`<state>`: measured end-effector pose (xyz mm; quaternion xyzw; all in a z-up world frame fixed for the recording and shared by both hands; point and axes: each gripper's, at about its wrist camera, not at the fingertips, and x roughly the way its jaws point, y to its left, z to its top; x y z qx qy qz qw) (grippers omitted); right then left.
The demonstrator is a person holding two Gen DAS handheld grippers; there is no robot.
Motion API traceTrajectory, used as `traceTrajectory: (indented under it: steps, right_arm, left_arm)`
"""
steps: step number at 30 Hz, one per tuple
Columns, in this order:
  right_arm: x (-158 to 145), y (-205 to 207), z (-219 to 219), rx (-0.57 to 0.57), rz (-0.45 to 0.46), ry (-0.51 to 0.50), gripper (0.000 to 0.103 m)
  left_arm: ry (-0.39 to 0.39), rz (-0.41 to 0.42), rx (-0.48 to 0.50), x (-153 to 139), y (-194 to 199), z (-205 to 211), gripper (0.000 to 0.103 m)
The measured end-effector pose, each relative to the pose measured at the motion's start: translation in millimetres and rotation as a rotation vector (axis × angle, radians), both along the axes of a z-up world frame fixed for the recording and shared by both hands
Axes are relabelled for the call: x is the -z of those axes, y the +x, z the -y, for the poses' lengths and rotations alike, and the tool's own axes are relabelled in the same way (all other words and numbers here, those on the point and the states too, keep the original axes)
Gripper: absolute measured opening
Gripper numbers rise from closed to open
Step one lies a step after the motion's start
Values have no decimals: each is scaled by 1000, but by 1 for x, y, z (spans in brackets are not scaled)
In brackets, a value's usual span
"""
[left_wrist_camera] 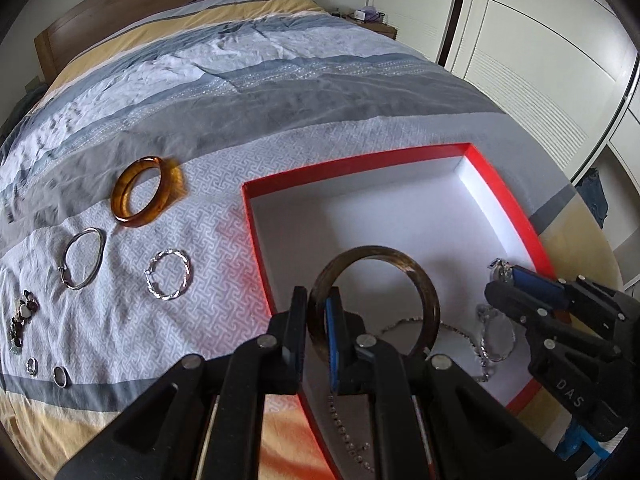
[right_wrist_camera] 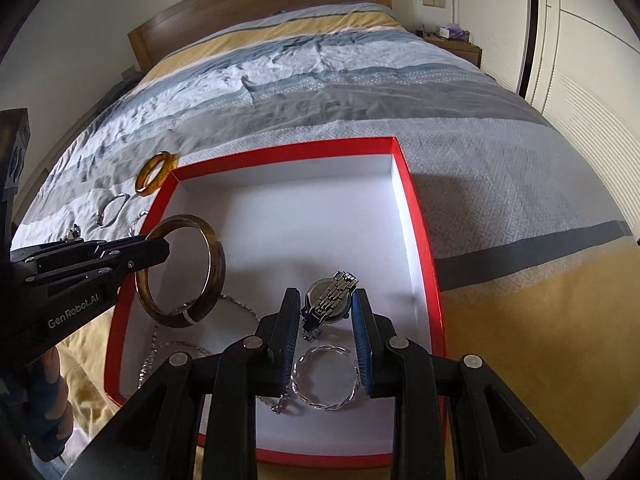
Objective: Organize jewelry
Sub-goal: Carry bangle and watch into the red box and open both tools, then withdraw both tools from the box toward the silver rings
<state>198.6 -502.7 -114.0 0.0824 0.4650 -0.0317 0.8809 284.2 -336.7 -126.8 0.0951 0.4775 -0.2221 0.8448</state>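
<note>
While the left tool (left_wrist_camera: 316, 320) pinches the stiff, slick, breakable brown bangle (left_wrist_camera: 374, 300) by its rim over the red box (left_wrist_camera: 352, 164), at its seven o'clock corner, the right tool (right_wrist_camera: 326, 316) clamps a heavier watch (right_wrist_camera: 330, 300).

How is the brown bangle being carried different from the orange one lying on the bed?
The dark brown bangle is pinched upright in the left hand-held gripper, over the red box; the amber bangle lies loose on the bedspread, outside the box. The dark brown bangle looks smoky and dull; the amber bangle is brighter orange with darker mottling. Both are plain, thick, closed rings of similar build.
</note>
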Motion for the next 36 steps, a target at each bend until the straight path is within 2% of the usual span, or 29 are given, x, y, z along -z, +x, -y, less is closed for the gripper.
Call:
traceTrajectory:
  steps: [5,11,15,19,22,24,27,30,36]
  right_arm:
    - [12,6,3,-4,-27,-13,26]
    - [14,10,-1,-37,-48,-53,26]
    - [13,9,-1,-48,-60,-72,27]
    - [6,3,2,-29,-58,-70,28]
    - [-8,-9,1,-20,-40,-67,35]
    - [-21,-19,0,-14,-18,-55,46]
    - [-48,-39,-6,2,25,-47,55]
    - [-76,-63,-15,25,67,-52,63]
    - [-125,-112,-42,47,134,-65,71]
  left_arm:
    - [44,6,15,13,1,10,8]
    - [54,4,23,17,4,17,9]
    - [38,3,29,15,3,14,10]
    - [-3,15,27,-1,-4,4,18]
    - [-33,51,27,-23,-15,-6,18]
    - [-80,64,30,-40,-27,-16,18]
    - [-100,110,11,-66,-48,-32,18]
    - [-129,112,-14,-88,-70,-54,18]
    - [-125,141,-59,-123,-115,-102,18]
